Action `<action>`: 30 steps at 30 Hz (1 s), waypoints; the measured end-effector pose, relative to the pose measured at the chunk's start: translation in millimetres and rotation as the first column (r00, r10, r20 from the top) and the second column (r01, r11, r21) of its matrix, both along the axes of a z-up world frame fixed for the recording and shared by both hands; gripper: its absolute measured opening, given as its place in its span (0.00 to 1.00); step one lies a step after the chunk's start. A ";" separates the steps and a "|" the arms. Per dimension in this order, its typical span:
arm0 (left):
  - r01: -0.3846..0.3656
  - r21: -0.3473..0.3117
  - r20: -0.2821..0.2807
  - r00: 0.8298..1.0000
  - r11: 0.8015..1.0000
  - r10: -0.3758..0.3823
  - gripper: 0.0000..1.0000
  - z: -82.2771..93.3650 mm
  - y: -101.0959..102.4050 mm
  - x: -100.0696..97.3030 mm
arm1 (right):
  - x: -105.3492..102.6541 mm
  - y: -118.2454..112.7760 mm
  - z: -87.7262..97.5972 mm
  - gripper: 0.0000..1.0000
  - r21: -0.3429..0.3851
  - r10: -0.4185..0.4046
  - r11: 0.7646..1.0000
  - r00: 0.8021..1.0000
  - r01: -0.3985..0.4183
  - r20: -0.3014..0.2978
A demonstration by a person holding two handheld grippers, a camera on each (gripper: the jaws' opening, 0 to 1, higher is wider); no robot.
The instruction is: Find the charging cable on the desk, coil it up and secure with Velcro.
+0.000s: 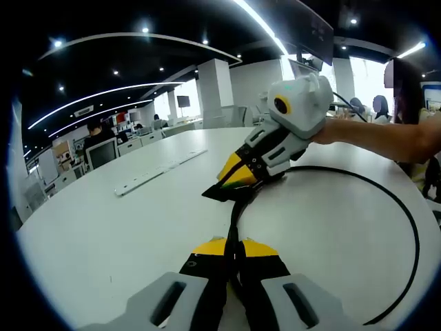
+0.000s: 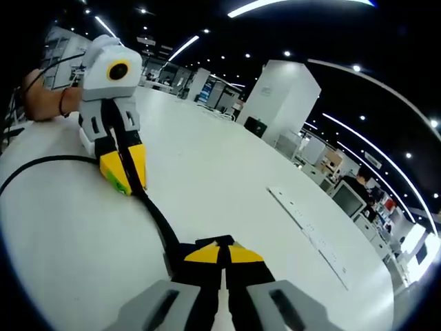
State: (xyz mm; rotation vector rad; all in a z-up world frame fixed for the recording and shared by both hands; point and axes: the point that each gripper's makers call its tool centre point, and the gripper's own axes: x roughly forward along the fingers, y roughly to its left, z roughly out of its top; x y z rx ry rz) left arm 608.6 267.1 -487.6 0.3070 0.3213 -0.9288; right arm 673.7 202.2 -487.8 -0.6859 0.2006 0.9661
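The thin black charging cable (image 1: 235,219) lies stretched between both yellow-tipped grippers on the round white desk (image 1: 103,234). The left gripper (image 1: 233,249) pinches one stretch, jaws closed; the right gripper (image 1: 238,181), just beyond it, clamps the same short run. From there the cable's long loop (image 1: 406,221) sweeps out to the right, waiting to be coiled.

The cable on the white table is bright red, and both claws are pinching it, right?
Not quite: the cable is black, not red. The left gripper view shows it looping over the white table. The left claw and the right claw are both pinching it.
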 end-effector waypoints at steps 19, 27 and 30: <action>0.000 0.000 0.000 1.000 1.000 0.000 0.06 -0.5 0.5 1.0 | 6.7 1.1 -3.0 0.05 0.012 -0.005 1.000 1.000 0.005 -0.011; 0.001 0.000 0.000 1.000 1.000 -0.001 0.06 -0.5 0.2 0.8 | 10.6 0.0 -2.3 0.06 0.020 -0.012 1.000 1.000 0.012 -0.002; 0.001 0.000 0.000 1.000 1.000 -0.001 0.06 -0.5 0.0 0.6 | 11.7 0.2 -2.1 0.06 0.021 -0.015 1.000 1.000 0.015 0.004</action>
